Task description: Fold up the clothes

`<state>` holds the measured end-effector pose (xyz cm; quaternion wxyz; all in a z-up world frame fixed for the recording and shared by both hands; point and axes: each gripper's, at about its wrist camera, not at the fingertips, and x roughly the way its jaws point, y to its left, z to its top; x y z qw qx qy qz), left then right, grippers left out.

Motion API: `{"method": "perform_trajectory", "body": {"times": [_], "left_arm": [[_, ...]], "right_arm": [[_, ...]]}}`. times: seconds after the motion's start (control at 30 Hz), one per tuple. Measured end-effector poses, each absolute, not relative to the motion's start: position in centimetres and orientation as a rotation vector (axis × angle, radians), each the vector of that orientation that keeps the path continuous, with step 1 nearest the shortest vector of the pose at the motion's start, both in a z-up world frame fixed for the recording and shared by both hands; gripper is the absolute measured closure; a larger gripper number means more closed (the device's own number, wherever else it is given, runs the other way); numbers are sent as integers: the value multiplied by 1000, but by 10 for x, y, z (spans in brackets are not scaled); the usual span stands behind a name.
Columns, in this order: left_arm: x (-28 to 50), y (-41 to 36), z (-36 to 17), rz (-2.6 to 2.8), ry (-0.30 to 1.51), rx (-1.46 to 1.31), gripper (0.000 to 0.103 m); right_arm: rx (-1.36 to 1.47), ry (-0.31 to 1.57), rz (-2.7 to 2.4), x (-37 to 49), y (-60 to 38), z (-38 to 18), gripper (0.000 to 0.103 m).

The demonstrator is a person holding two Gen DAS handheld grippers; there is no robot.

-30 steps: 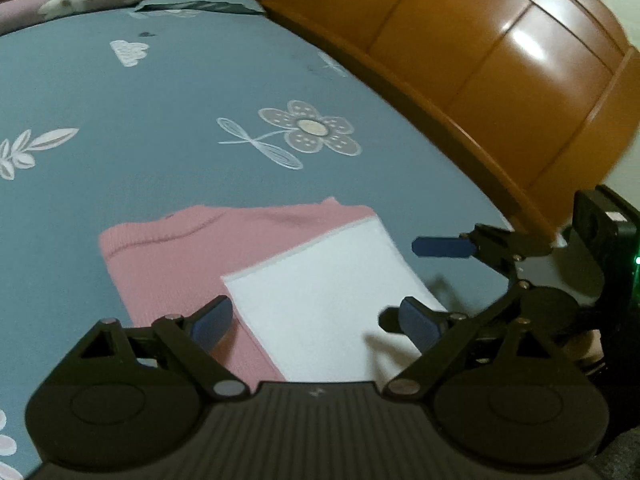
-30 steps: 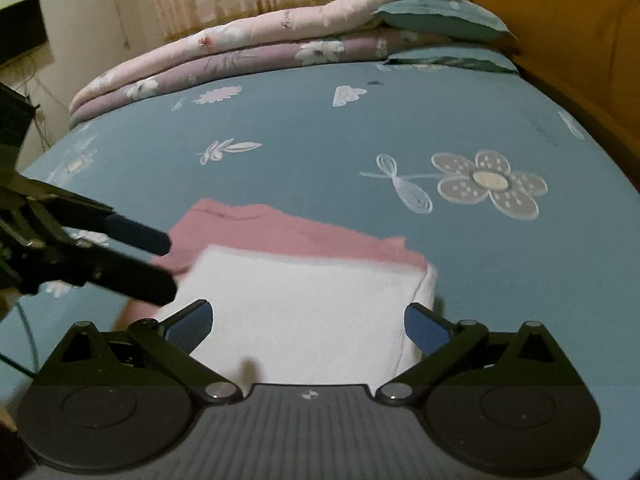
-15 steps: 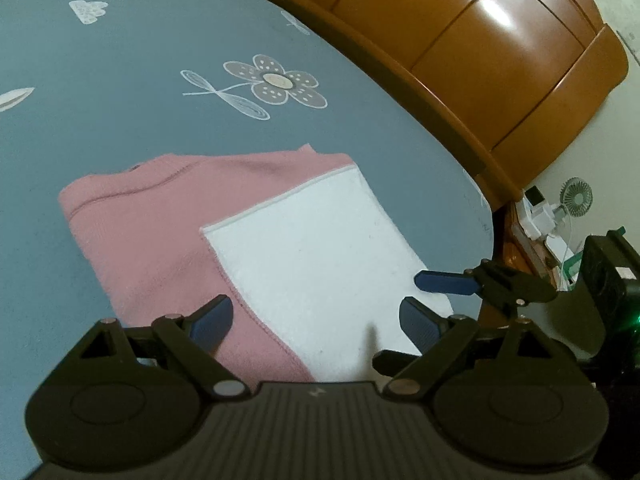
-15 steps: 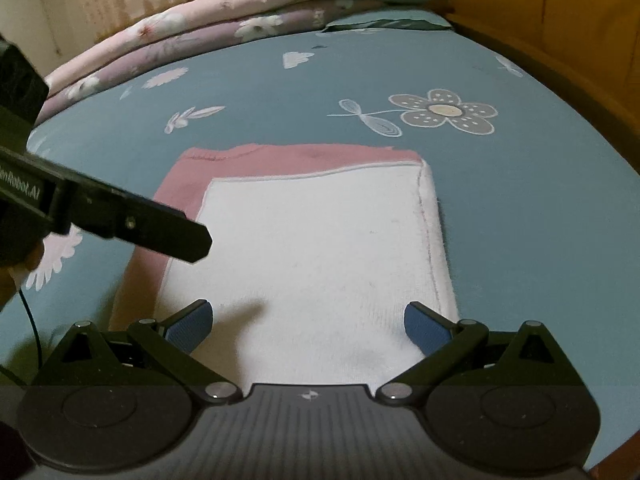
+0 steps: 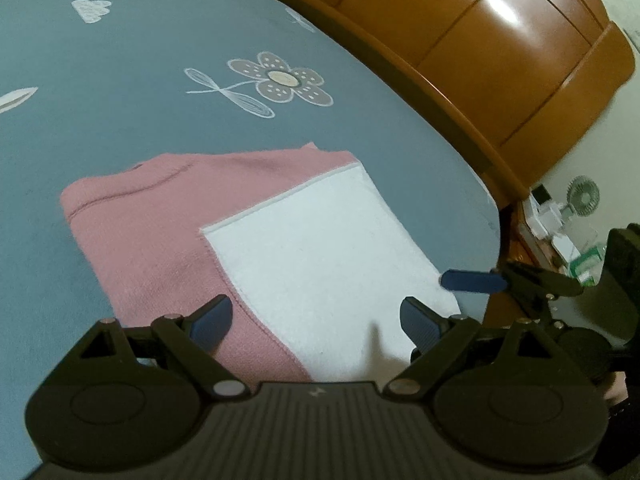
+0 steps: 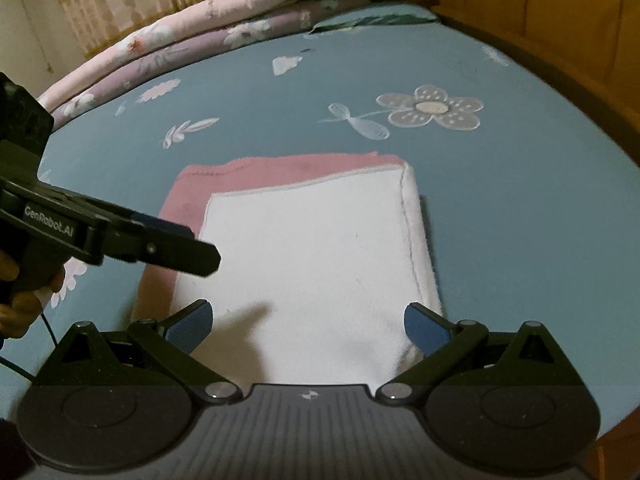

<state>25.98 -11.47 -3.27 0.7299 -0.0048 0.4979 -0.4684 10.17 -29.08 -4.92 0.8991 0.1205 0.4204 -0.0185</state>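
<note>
Pink and white folded garment [image 5: 256, 248] lay flat on a blue flowered bed sheet [image 5: 120, 92], left gripper [image 5: 316, 318] and right gripper [image 6: 308, 326] poised above it, fingers of both spread apart, holding nothing.

The garment [image 6: 312, 264] near edge is hidden behind the right gripper [image 6: 308, 326] body.

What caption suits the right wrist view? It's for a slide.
Open right tongs hover over a folded pink-and-white garment on a blue floral bedsheet, left tongs alongside.
</note>
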Motion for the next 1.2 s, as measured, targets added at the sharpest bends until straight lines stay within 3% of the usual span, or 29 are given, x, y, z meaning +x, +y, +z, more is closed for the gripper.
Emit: {"method": "perform_trajectory", "body": {"times": [0.47, 0.77, 1.03, 1.2], "left_arm": [[258, -119, -32, -993, 1091, 1, 12], [259, -120, -34, -1050, 1084, 40, 9], [261, -116, -35, -1088, 1081, 47, 9], [261, -114, -36, -1108, 1067, 48, 9]], "right_arm": [[290, 815, -28, 66, -289, -33, 0], [361, 848, -158, 48, -285, -69, 0], [388, 744, -96, 41, -270, -44, 0], [395, 832, -169, 45, -268, -67, 0]]}}
